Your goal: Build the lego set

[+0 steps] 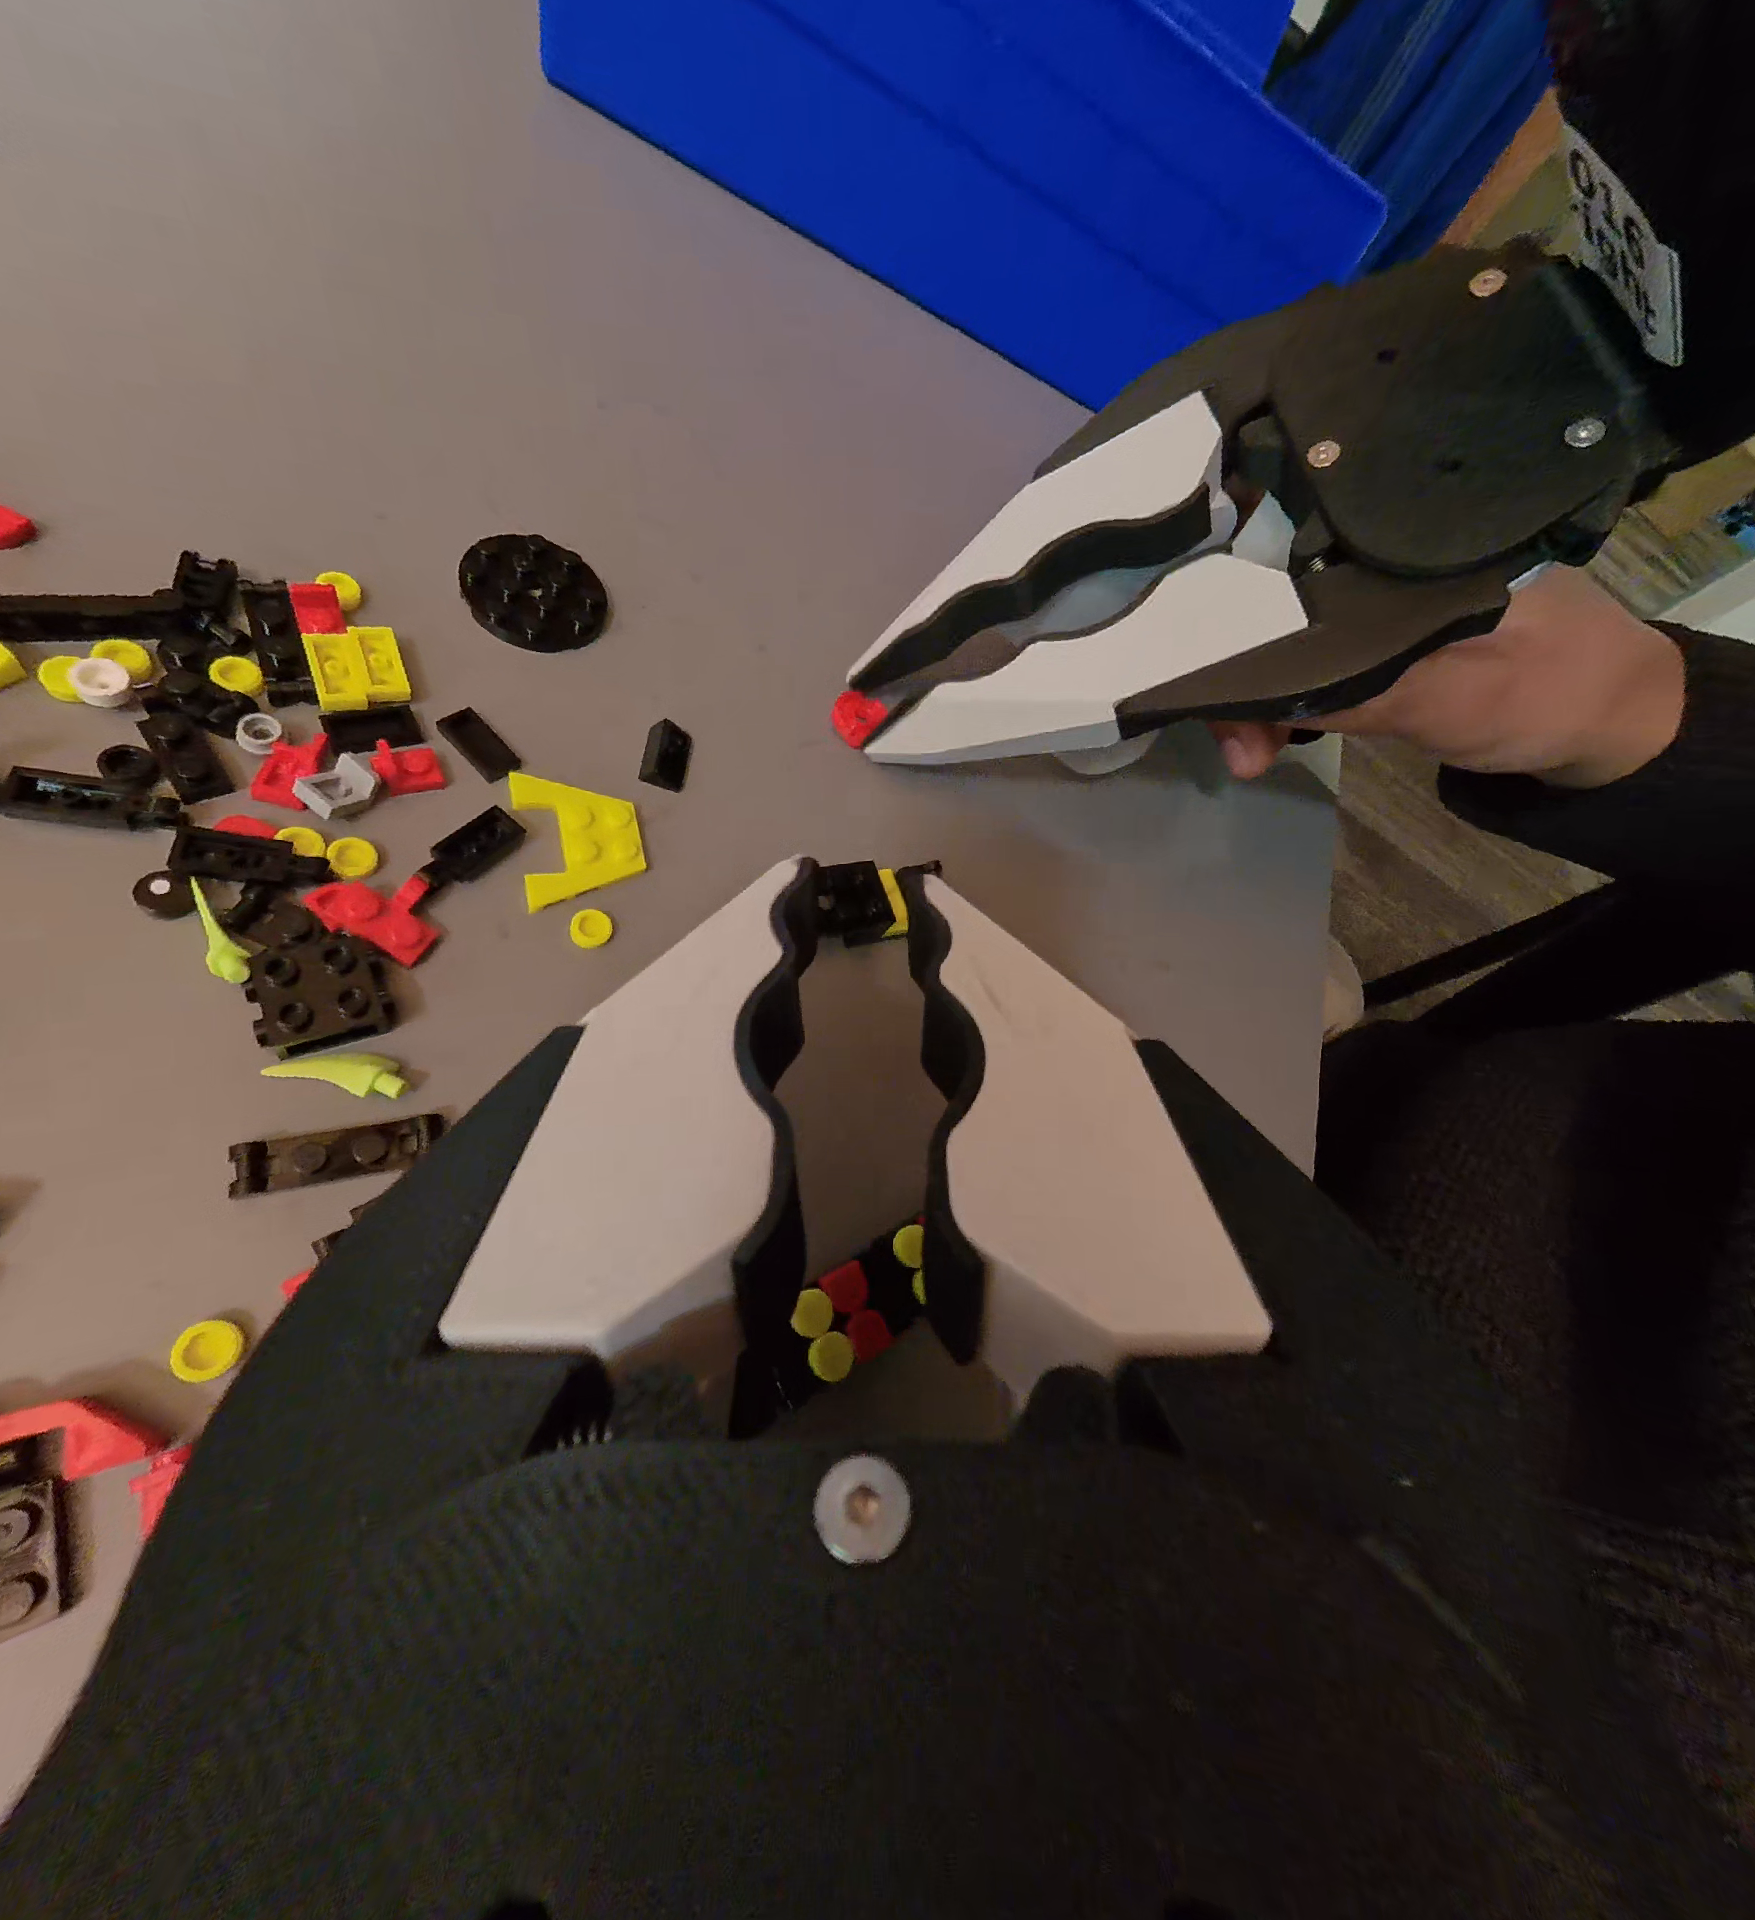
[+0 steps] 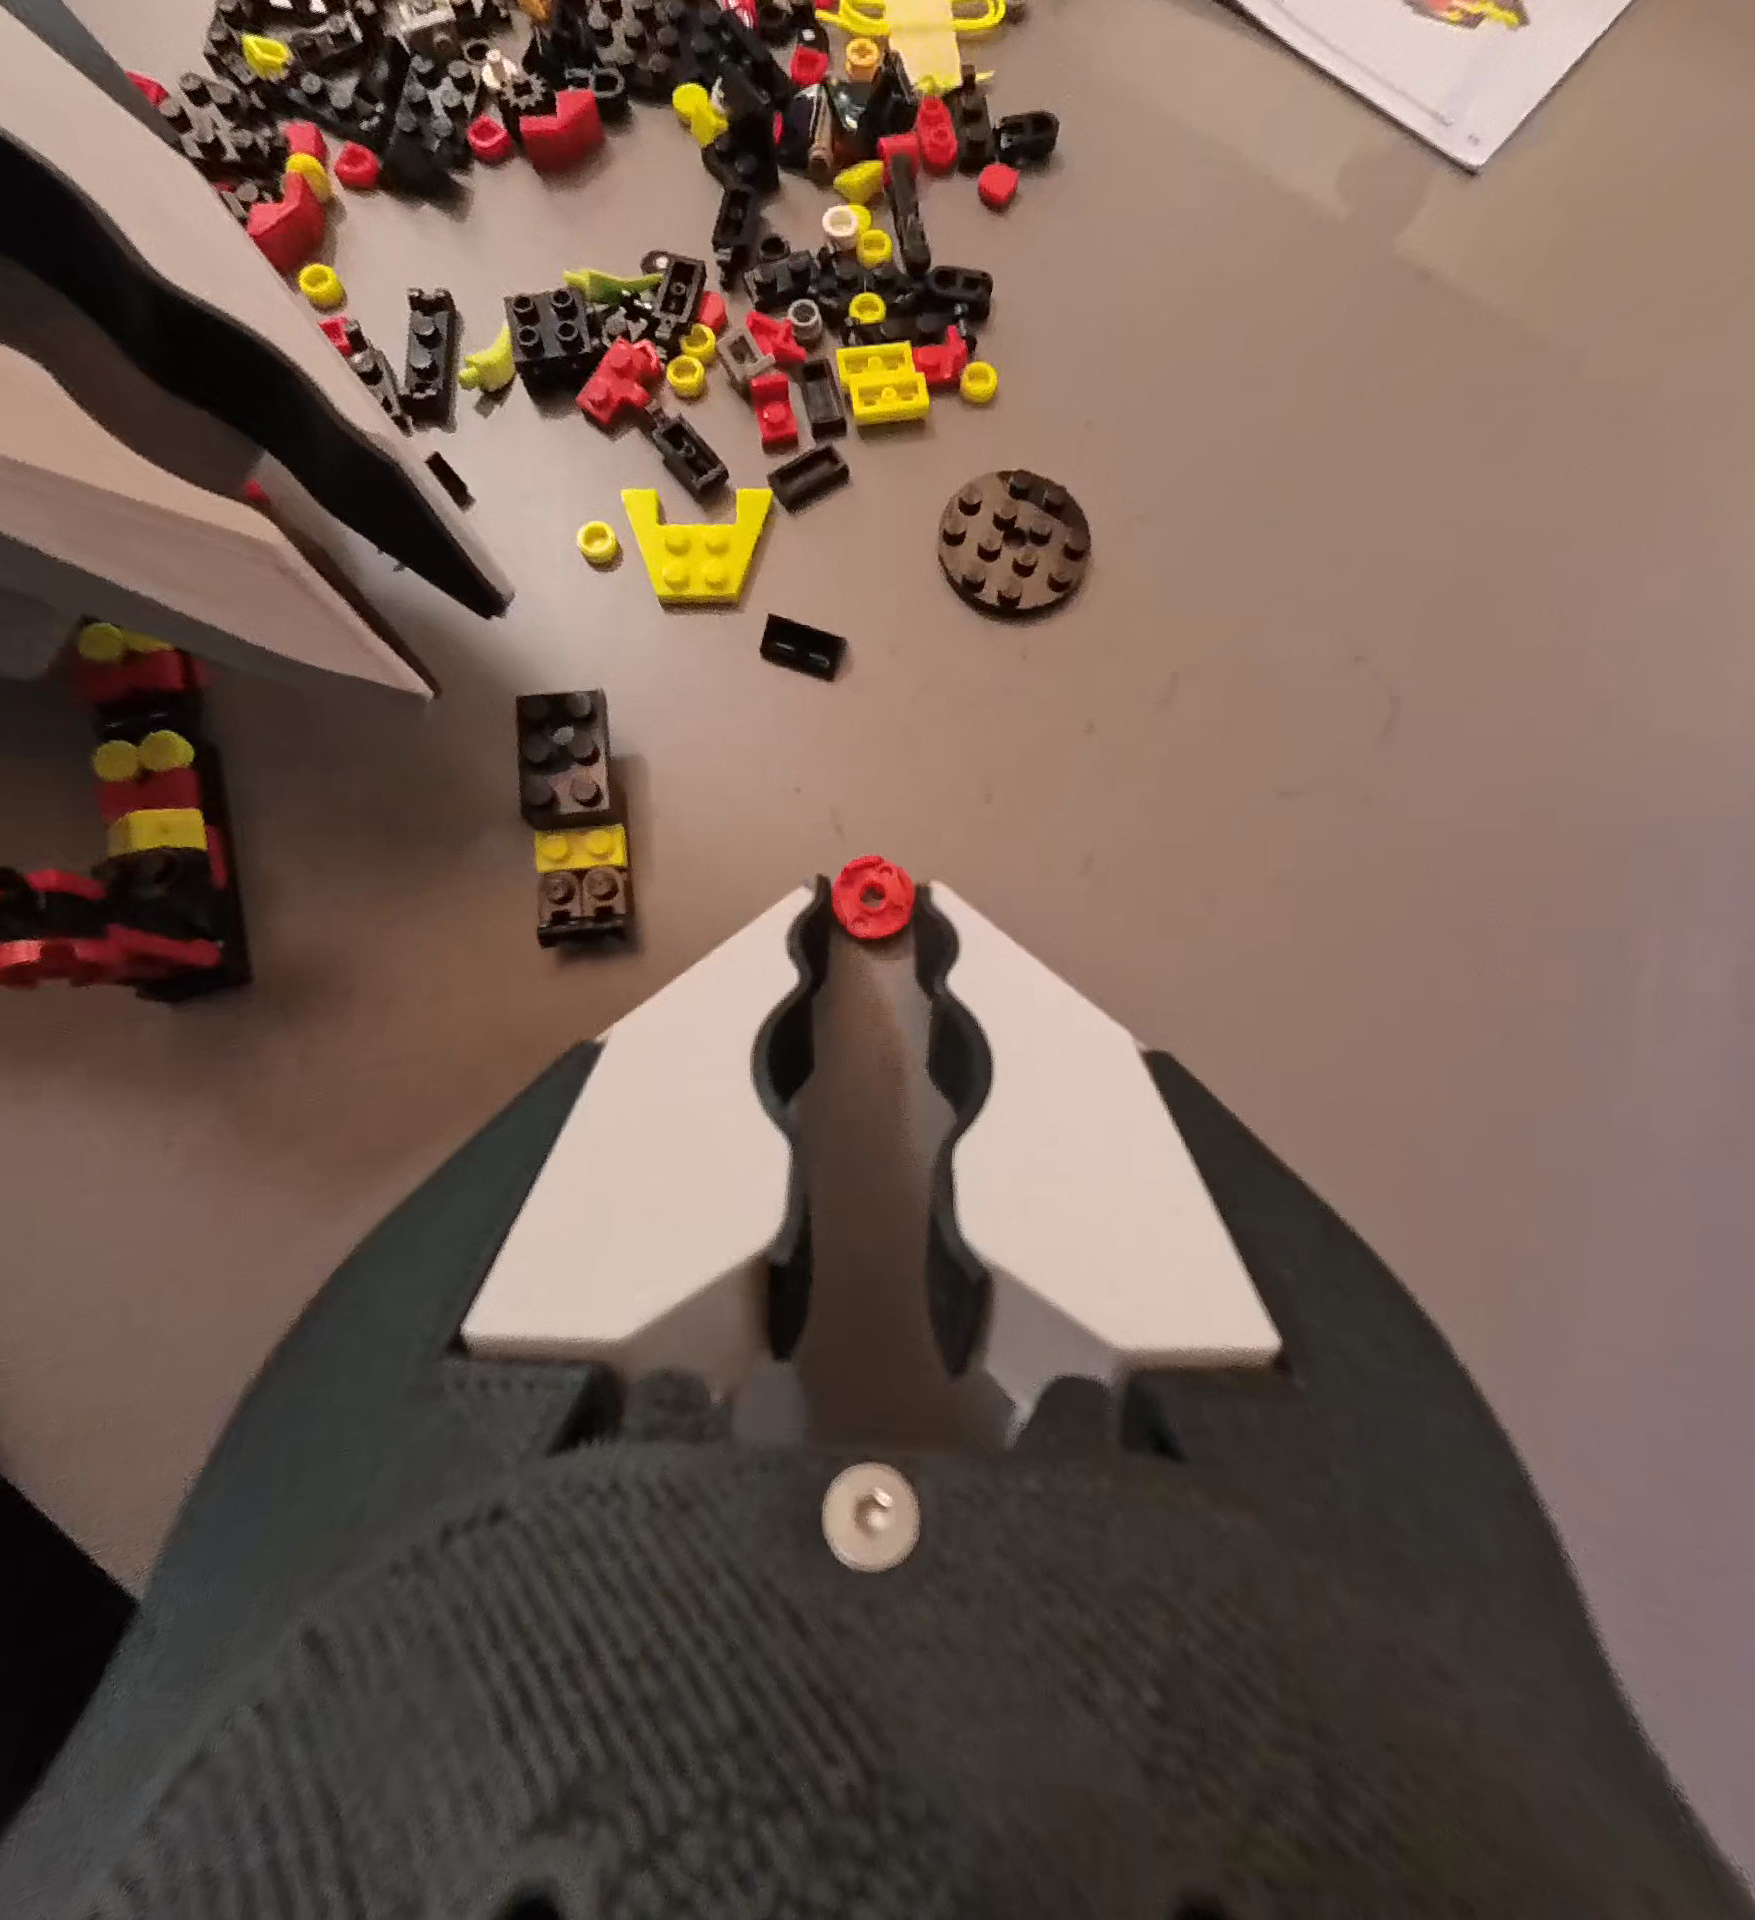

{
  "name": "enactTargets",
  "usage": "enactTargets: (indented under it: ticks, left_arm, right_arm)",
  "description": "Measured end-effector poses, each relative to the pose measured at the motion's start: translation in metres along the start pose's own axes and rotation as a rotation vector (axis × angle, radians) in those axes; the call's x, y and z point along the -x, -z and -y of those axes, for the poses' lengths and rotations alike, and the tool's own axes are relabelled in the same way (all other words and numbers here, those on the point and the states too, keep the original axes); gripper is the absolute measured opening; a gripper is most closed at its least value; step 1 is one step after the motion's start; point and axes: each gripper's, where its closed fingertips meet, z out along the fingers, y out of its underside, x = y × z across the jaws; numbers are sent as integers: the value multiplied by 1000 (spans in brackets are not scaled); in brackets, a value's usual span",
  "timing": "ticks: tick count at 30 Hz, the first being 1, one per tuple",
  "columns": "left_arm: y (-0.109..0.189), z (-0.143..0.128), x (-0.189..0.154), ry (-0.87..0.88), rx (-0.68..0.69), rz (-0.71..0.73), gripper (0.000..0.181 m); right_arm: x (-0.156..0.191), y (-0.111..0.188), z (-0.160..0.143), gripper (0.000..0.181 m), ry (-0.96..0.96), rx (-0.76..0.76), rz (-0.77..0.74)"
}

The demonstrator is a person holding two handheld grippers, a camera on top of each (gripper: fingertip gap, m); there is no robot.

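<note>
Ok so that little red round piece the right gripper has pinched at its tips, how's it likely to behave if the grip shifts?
The red round piece looks like stiff moulded plastic, so it probably won't flex. It is tiny and likely very light. The right gripper catches only its curved edges at the very tips, so it could pop out, then perhaps roll on the table.

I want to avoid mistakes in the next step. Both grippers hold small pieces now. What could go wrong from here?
1. The right gripper pinches the red round plate only at its fingertips; it may pop out.
2. The left gripper grips the black and yellow assembly only at its end; pushing a piece on could twist it loose.
3. The table edge is near; a dropped piece could fall off.
</note>
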Motion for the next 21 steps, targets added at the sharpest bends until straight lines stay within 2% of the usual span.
enactTargets:
  ticks: [1,3,5,9,11,15,21]
  left_arm:
    - [1,0,-1,-12,-8,-3,15]
    - [3,1,-2,-50,-20,-9,17]
    - [7,3,-7,-107,-38,-23,18]
    - [18,7,-35,-308,-101,-113,25]
    - [21,6,-51,-417,-118,-143,25]
    - [21,-1,-70,-539,-107,-166,23]
    - [24,1,-79,-552,-129,-181,12]
  right_arm:
    - [1,0,0,15,-3,-2,10]
    - [7,4,4,15,-34,-28,57]
    - [20,13,14,15,-84,-86,168]
    - [67,46,33,14,-228,-194,592]
    - [81,58,32,14,-283,-186,731]
    - [96,72,34,14,-316,-181,860]
    - [101,81,36,14,-408,-173,964]
